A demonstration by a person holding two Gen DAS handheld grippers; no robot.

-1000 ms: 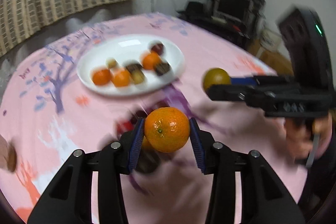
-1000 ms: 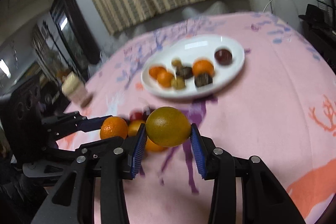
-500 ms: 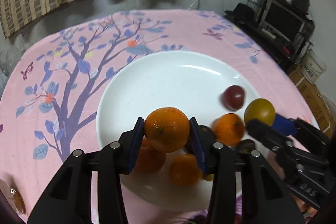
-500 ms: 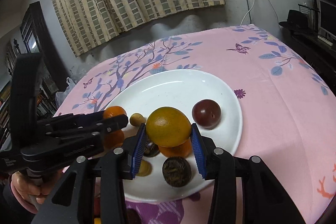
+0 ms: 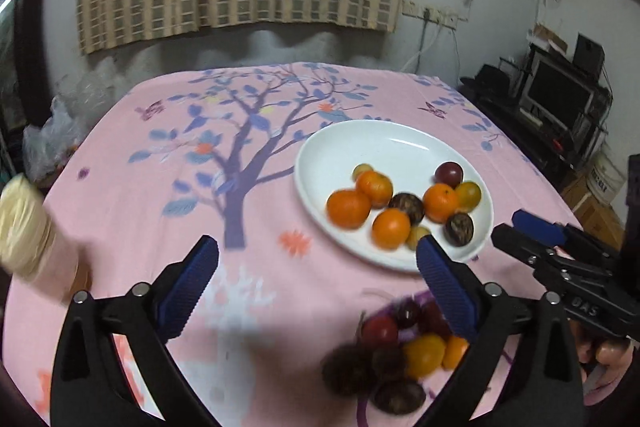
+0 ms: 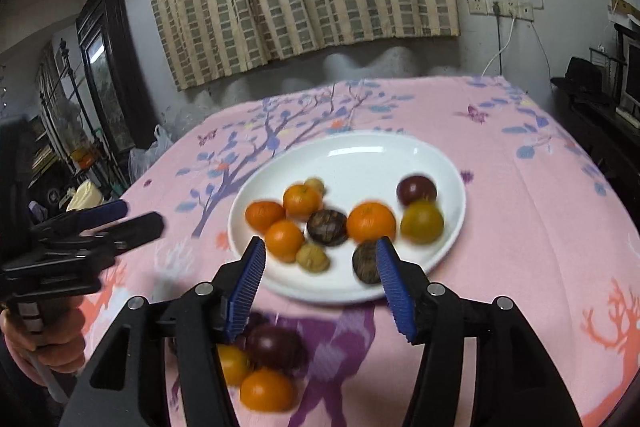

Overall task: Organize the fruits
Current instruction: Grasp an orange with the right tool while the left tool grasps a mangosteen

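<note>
Both hand-held grippers had just been opening, and both stood empty above the pink tablecloth (image 5: pixel 132 187). The left gripper (image 5: pixel 316 267) was spread about as wide as it goes, with nothing between its blue pads (image 5: pixel 188 283); the right gripper (image 6: pixel 320 283) was parted roughly halfway, its jaws bare as well, framing the near rim of the white plate (image 6: pixel 360 151). In the left wrist view the right gripper reached in from the right edge; in the right wrist view the left one showed at the left, gripped by a hand (image 6: pixel 52 339).

On the plate lay ten or so fruits in a loose cluster: four tangerines (image 6: pixel 371 221), a yellow-green fruit (image 6: pixel 422 221), a dark plum-like one (image 6: pixel 416 190), some wrinkled dark fruits and a few small tan ones. Nearer the person, a second heap (image 5: pixel 404 355) of dark, yellow and orange fruit sat on the cloth, well short of the plate and blurred in both views.

Those remaining fruits looked light, round and apt to roll, so each would probably best be taken across its widest middle, one at a time, with the pads squarely on opposite sides. The tangerines appeared soft-skinned and likely to bruise under a hard squeeze; the smooth plum-like ones may slip. With the heap packed closely, jaws coming down risked nudging neighbours away across the table.
</note>
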